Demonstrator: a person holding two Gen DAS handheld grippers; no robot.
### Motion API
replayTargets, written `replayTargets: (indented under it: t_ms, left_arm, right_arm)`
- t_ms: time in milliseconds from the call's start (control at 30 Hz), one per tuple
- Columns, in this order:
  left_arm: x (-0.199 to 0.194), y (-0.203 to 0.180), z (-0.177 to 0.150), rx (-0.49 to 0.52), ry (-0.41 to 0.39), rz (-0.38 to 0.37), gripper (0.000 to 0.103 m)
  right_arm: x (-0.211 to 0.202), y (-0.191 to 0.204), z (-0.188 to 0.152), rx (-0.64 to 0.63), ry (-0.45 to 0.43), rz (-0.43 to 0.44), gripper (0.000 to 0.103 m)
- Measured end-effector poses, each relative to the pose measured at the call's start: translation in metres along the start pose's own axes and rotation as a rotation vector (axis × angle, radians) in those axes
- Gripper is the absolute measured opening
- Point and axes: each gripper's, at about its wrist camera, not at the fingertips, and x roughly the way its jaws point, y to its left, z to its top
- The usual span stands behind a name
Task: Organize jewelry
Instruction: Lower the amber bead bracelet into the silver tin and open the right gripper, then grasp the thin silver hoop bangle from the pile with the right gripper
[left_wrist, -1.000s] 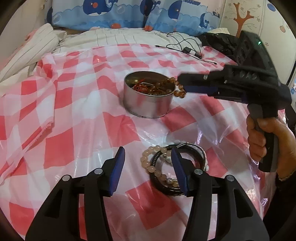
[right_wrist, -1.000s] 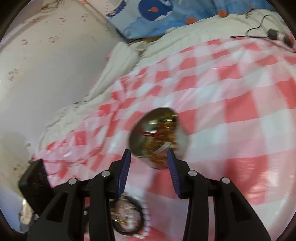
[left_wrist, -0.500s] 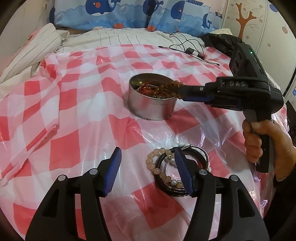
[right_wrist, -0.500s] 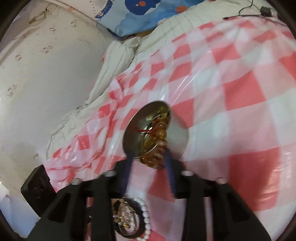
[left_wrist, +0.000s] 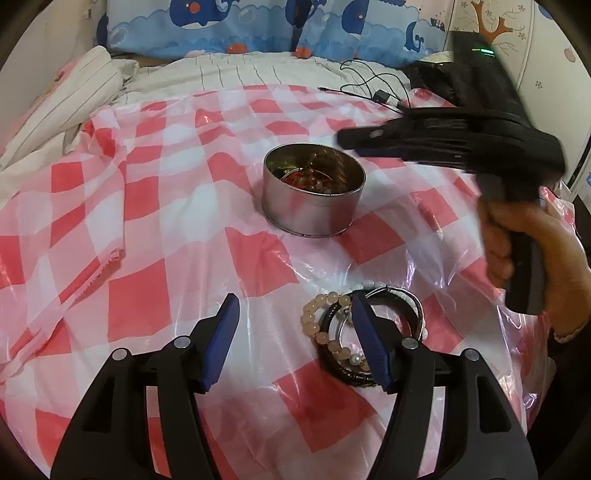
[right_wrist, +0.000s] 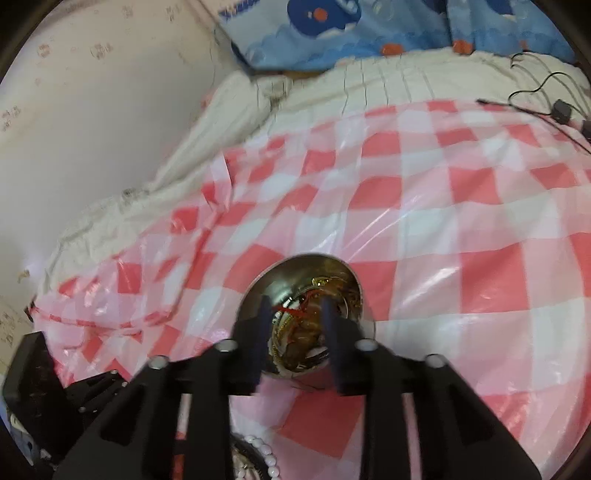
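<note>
bracelets (left_wrist: 364, 332) beside open left gripper (left_wrist: 291, 314)

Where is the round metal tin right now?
In the left wrist view the tin sits mid-frame on the checked cloth, beyond the bracelets, with the right gripper just above its far-right rim.

The left gripper (left_wrist: 291, 332), jaws apart, hovers over the checked cloth (left_wrist: 147, 236) beside heaped bracelets (left_wrist: 343, 332), while the blurred right gripper (left_wrist: 351, 142) hangs above the bead-filled tin (left_wrist: 314, 210).
</note>
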Motion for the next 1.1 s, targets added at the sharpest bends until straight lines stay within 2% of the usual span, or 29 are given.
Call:
replayTargets:
  t_ms: [133,233,300,433,567,667,767,867,933,967,1000,1100]
  left_arm:
    - [0.000,-0.001,-0.001,0.038,0.027,-0.021,0.060]
    - [0.000,-0.001,-0.004,0.064,0.049,-0.024,0.060]
    - [0.001,0.000,-0.004,0.067,0.053,-0.028,0.060]
    - [0.002,-0.006,-0.006,0.086,0.048,-0.039,0.060]
    - [0.007,-0.008,-0.006,0.064,0.038,-0.046,0.059]
    - [0.013,-0.010,-0.007,0.054,0.046,-0.060,0.050]
    - [0.020,-0.013,-0.009,0.061,0.068,-0.055,0.045]
    - [0.024,-0.010,-0.010,0.040,0.082,-0.041,0.034]
    - [0.023,-0.007,-0.009,0.015,0.076,-0.064,0.020]
    - [0.021,-0.006,-0.009,0.012,0.070,-0.067,0.016]
    - [0.019,-0.005,-0.008,0.007,0.060,-0.077,0.007]
    - [0.009,0.005,-0.004,-0.045,0.021,-0.099,0.007]
  right_arm:
    - [-0.031,0.002,-0.024,-0.020,0.011,0.001,0.041]
    - [-0.042,0.003,-0.054,-0.039,0.064,0.004,0.044]
    - [-0.041,-0.001,-0.071,-0.006,0.093,0.015,0.046]
    - [-0.035,-0.005,-0.072,0.042,0.094,0.078,0.046]
    - [-0.032,-0.003,-0.073,0.042,0.099,0.086,0.049]
    - [-0.032,-0.002,-0.073,0.038,0.096,0.084,0.054]
    - [-0.031,-0.001,-0.072,0.033,0.095,0.085,0.054]
    - [-0.029,0.000,-0.072,0.029,0.099,0.083,0.054]
    - [-0.028,-0.001,-0.072,0.028,0.102,0.081,0.054]
    - [-0.027,-0.001,-0.072,0.026,0.104,0.080,0.054]
    - [-0.027,-0.001,-0.073,0.023,0.105,0.078,0.054]
    - [-0.026,0.002,-0.073,0.006,0.113,0.077,0.054]
